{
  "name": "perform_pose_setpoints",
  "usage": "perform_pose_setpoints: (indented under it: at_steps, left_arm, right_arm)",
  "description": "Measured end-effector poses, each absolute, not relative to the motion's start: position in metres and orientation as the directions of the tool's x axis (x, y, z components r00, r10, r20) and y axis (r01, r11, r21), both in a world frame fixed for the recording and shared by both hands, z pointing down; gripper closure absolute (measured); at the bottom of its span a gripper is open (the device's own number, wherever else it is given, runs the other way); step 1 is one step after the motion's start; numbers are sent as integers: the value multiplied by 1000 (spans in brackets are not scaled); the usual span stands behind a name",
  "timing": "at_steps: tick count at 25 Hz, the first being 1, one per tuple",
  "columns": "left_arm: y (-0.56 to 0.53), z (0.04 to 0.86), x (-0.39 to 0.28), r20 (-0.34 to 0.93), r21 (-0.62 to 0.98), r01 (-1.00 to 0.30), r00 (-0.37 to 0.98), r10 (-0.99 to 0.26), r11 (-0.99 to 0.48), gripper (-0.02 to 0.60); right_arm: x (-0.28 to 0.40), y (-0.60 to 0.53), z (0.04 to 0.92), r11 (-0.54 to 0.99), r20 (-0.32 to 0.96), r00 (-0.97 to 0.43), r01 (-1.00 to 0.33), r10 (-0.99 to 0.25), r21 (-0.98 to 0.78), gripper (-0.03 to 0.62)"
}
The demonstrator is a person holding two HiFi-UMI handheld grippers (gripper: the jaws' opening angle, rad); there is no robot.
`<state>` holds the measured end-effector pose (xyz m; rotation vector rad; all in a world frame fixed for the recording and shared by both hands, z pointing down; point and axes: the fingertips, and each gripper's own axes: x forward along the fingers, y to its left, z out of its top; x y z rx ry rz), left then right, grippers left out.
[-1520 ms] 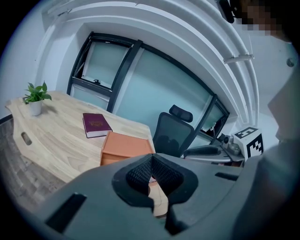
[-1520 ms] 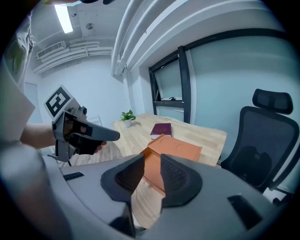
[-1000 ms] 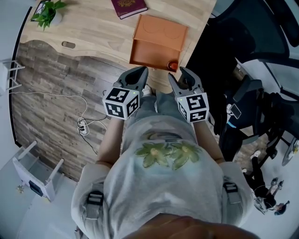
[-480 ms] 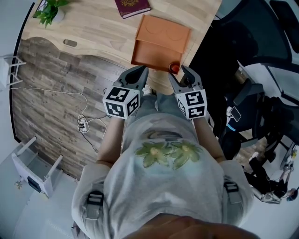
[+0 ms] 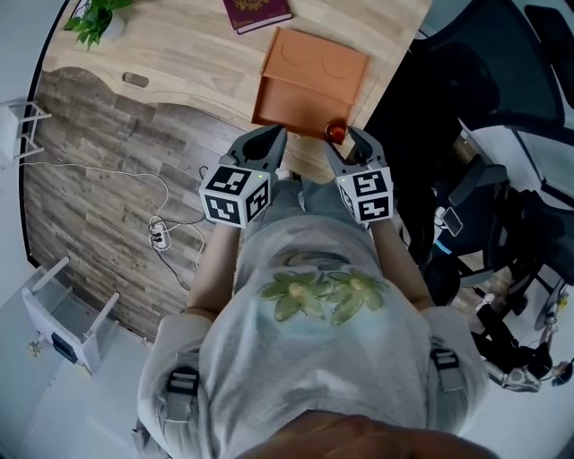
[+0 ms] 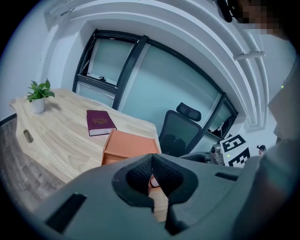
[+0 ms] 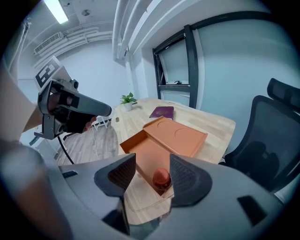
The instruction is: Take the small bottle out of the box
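The small bottle (image 5: 336, 132) stands, seemingly upright, in box (image 5: 294, 104) corner; book (image 5: 256, 12) beyond.

Grey leaf-print T-shirt (image 5: 314, 359); dark grey left gripper (image 5: 269, 139) and right gripper (image 5: 345, 143) bear marker cubes (image 5: 235, 195).

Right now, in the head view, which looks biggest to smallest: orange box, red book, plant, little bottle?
orange box
red book and plant: about alike, plant partly cut off
little bottle
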<state>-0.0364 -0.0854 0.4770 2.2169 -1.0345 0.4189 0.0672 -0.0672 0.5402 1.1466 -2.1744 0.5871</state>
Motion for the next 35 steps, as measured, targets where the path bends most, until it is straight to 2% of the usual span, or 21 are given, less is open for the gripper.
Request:
perform_pose_setpoints:
  at_steps: [35]
  left_arm:
    - [-103,489,-42,561,423,-804,594,-576,-417,574]
  right_arm:
    - [69,-79,612,593,789,-432,-798,-437,-108,395]
